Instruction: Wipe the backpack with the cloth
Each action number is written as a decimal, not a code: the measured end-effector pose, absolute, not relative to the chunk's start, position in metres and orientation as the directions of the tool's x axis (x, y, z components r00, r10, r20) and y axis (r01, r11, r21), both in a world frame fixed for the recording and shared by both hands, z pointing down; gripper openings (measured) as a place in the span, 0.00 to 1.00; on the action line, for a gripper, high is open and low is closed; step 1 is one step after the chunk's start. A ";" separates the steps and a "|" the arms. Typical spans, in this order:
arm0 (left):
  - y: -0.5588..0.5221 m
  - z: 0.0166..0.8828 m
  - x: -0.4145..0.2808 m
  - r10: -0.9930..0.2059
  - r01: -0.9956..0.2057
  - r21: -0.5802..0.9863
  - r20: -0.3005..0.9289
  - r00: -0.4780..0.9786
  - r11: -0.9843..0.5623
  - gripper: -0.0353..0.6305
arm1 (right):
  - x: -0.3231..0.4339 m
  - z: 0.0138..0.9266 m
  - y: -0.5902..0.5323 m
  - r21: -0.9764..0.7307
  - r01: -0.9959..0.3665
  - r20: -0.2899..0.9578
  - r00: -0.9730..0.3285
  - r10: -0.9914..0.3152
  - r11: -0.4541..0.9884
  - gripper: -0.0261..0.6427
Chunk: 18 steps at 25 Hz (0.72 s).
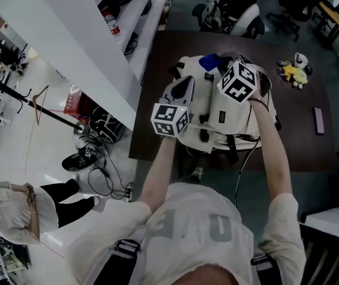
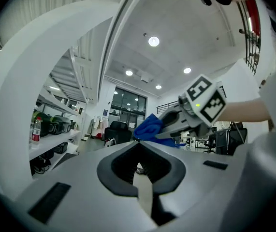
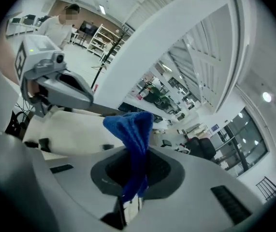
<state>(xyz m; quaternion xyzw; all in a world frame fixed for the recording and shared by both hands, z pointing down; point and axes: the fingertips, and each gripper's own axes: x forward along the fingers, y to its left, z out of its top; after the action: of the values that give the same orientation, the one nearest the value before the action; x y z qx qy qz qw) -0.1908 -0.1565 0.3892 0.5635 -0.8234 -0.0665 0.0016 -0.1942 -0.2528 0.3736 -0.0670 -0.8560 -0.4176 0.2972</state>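
A cream-white backpack (image 1: 228, 114) lies on a dark table (image 1: 300, 141). My right gripper (image 1: 216, 65) hovers over the bag's far end, shut on a blue cloth (image 1: 209, 62). In the right gripper view the cloth (image 3: 130, 127) sticks up from between the jaws, above the backpack (image 3: 75, 132). My left gripper (image 1: 187, 81) hangs over the bag's left side, jaws shut with nothing seen between them. The left gripper view looks level past its closed tips at the right gripper (image 2: 163, 127) and the cloth (image 2: 148, 127).
Small plush toys (image 1: 294, 70) and a flat dark object (image 1: 319, 120) lie on the table's right part. Office chairs (image 1: 240, 19) stand beyond the table. A white shelf unit (image 1: 139, 22) runs along the left, with cables (image 1: 98, 159) on the floor and a person (image 1: 21, 209) at lower left.
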 end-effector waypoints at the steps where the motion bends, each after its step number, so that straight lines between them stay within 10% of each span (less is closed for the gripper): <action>1: -0.166 0.395 -0.193 -0.933 -0.931 0.110 -0.058 -0.356 0.348 0.06 | -0.205 0.377 -0.271 0.667 0.361 0.580 -0.801 -0.150 0.651 0.09; 18: -0.197 0.447 -0.222 -0.946 -0.943 0.087 0.078 -0.315 0.321 0.06 | -0.281 0.503 -0.314 0.527 0.545 0.771 -0.629 -0.097 0.652 0.09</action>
<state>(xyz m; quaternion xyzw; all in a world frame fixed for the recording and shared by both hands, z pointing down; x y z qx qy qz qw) -0.2219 -0.1968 0.4475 0.5826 -0.8106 -0.0126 0.0572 -0.2814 -0.3140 0.5026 -0.1381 -0.8123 -0.3935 0.4078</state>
